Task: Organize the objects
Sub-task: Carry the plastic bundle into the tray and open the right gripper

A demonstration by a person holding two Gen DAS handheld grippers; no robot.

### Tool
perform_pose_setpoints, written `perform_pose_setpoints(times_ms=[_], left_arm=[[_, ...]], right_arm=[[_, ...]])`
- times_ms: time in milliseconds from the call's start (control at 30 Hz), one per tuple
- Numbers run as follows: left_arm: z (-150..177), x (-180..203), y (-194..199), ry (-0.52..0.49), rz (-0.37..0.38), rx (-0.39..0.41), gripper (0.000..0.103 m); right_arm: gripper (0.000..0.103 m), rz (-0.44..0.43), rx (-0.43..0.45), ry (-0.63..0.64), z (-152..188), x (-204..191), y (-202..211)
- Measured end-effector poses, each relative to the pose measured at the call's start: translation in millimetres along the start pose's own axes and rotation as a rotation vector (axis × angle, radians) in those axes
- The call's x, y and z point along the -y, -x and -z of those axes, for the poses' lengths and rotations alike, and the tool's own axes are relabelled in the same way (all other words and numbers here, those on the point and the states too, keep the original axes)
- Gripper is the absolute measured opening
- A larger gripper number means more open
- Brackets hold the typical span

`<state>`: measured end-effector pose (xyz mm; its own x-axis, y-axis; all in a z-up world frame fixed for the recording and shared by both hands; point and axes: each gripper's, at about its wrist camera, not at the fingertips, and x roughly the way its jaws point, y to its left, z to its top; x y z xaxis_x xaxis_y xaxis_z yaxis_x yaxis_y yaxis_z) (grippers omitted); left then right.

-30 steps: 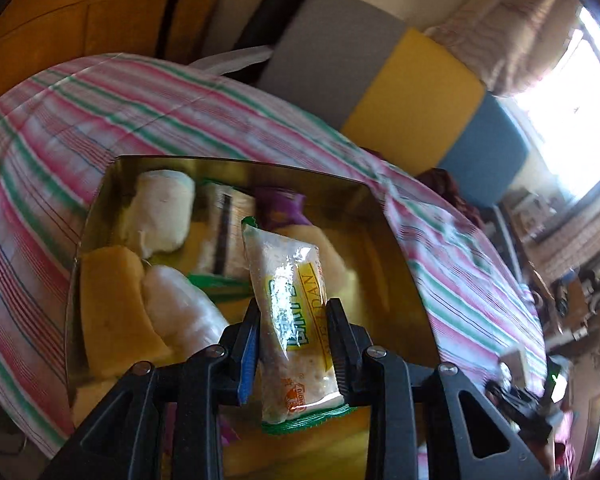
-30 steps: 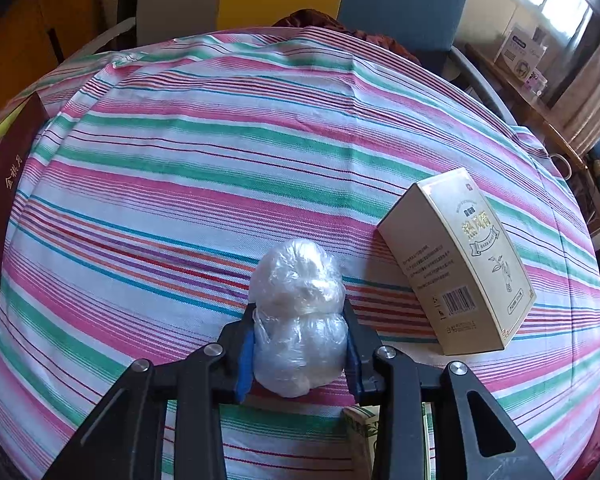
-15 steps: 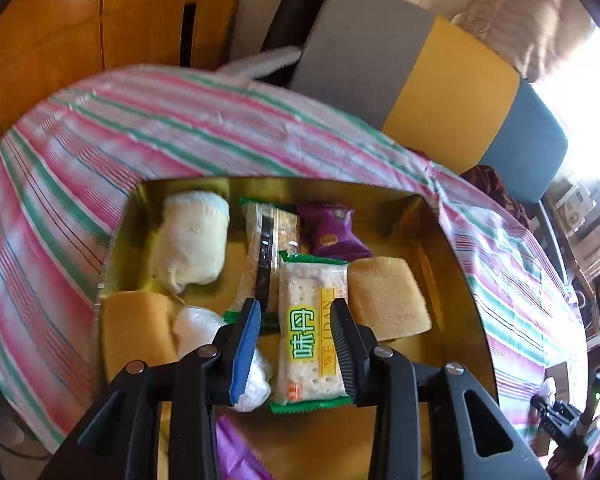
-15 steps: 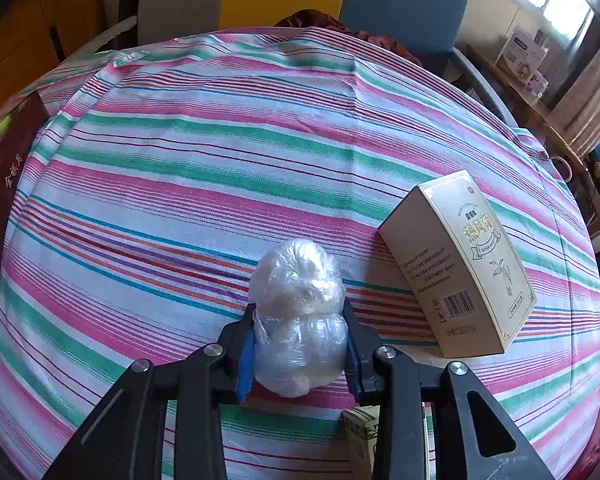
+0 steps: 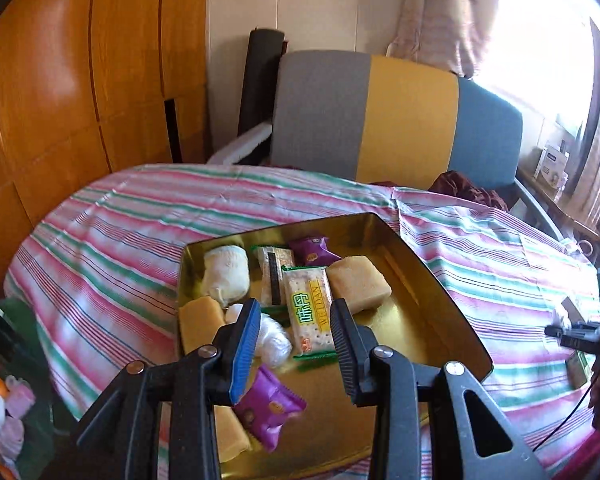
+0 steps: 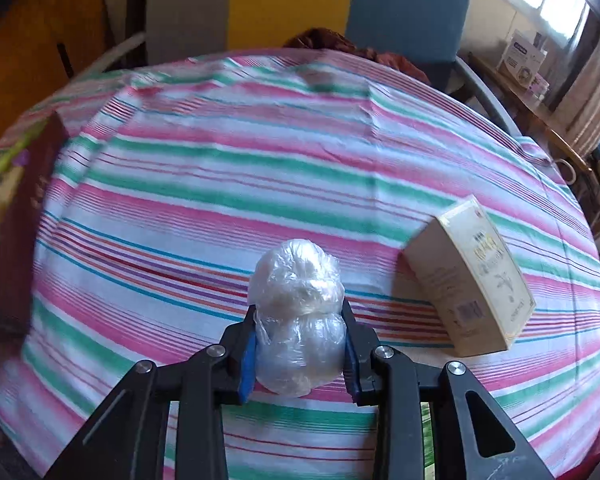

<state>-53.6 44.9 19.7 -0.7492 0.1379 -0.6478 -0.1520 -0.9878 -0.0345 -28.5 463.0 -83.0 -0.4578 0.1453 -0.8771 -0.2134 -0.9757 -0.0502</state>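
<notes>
Clear crinkled plastic wraps the pale lumpy bundle (image 6: 298, 316) that the right tool (image 6: 299, 354) clamps between its blue-padded fingers (image 6: 247, 360), held over the striped tabletop (image 6: 220, 184). The bundle bulges in two rounded lobes, the upper one standing past the fingertips. Just to its right a cream and gold carton (image 6: 474, 280) lies flat on the cloth.

Seen from the left wrist, the left tool (image 5: 294, 334) hangs spread wide with nothing between its fingers, above a gold tin tray (image 5: 428, 320). Below the gap lies a cracker packet (image 5: 309, 312) with green lettering and green crimped ends, flat in the tray. Around it rest a second cracker packet (image 5: 274, 276), a tan cake block (image 5: 360, 284), a white wrapped roll (image 5: 225, 276), a small clear-wrapped ball (image 5: 274, 340) and two purple sachets (image 5: 270, 406)
</notes>
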Motion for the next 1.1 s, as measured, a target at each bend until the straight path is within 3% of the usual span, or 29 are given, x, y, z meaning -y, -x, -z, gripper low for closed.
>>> perform_pose_setpoints(times_ms=[267, 400, 600, 900, 1033, 1100], left_arm=[[7, -9, 17, 0.0, 0.001, 0.026, 0.036], [11, -15, 20, 0.014, -0.001, 0.021, 0.036], [16, -27, 20, 0.035, -0.011, 0.016, 0.036], [23, -44, 17, 0.074, -0.025, -0.002, 0.037], [25, -49, 14, 0.087, -0.027, -0.01, 0.037], [25, -50, 14, 0.088, -0.027, -0.01, 0.037]], right_arm=[[0.034, -0.247, 0.129, 0.098, -20, -102, 56], [0.035, -0.364, 0.151, 0.181, -26, -164, 74], [0.035, -0.463, 0.1, 0.285, -20, -243, 70], [0.039, -0.562, -0.031, 0.4, 1, -325, 32], [0.057, -0.6, -0.064, 0.431, 11, -343, 24], [0.058, -0.615, -0.07, 0.433, 15, -345, 24]])
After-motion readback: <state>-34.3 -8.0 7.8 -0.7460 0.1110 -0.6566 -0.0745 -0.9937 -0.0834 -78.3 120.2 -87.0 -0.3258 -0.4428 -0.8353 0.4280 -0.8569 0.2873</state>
